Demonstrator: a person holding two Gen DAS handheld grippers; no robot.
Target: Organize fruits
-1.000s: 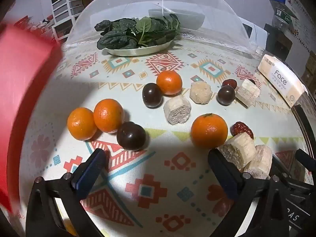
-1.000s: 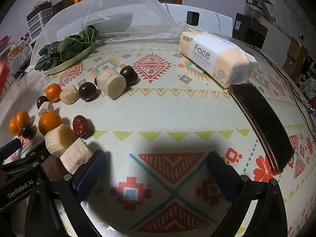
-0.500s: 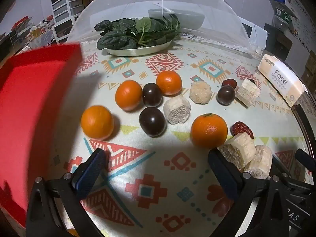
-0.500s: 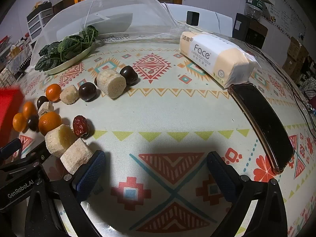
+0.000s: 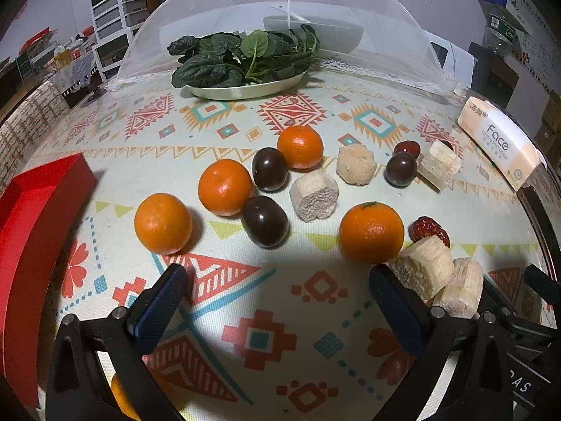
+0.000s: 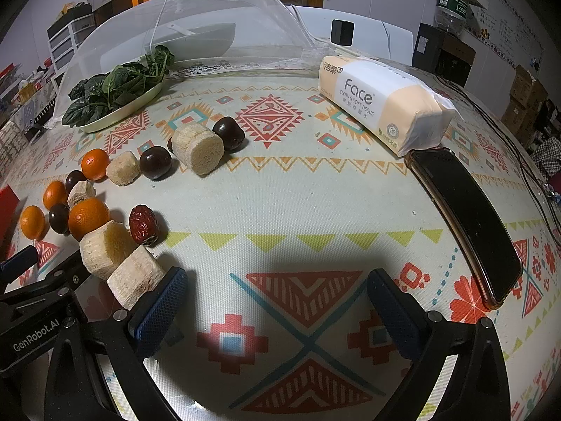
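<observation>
The small round orange tangerines (image 5: pixel 371 231) lie loose among glossy dark plum-like fruits (image 5: pixel 265 221), wrinkled red dates (image 5: pixel 428 228) and pale fibrous cut chunks (image 5: pixel 314 195) in the middle of the patterned oilcloth table (image 5: pixel 266 333). The tangerines look light, firm and apt to roll, best pinched across the middle; the plums look slick. Both the left gripper (image 5: pixel 277 301) and right gripper (image 6: pixel 280 305) hang wide and hold nothing. A red box (image 5: pixel 31 231) sits left, a tissue pack (image 6: pixel 382 105) and dark phone (image 6: pixel 466 221) right, a mesh food cover (image 5: pixel 287 24) far.

Rm dim; light pooled on patterned tablecloth (image 5: pixel 217 112). White drawer unit (image 5: pixel 117 17) stood at back left w/ clutter beside it. Cardboard boxes (image 6: pixel 526 94) were stacked at right wall. Water bottle (image 6: pixel 452 3) sat on dark cabinet (image 6: pixel 445 52).
</observation>
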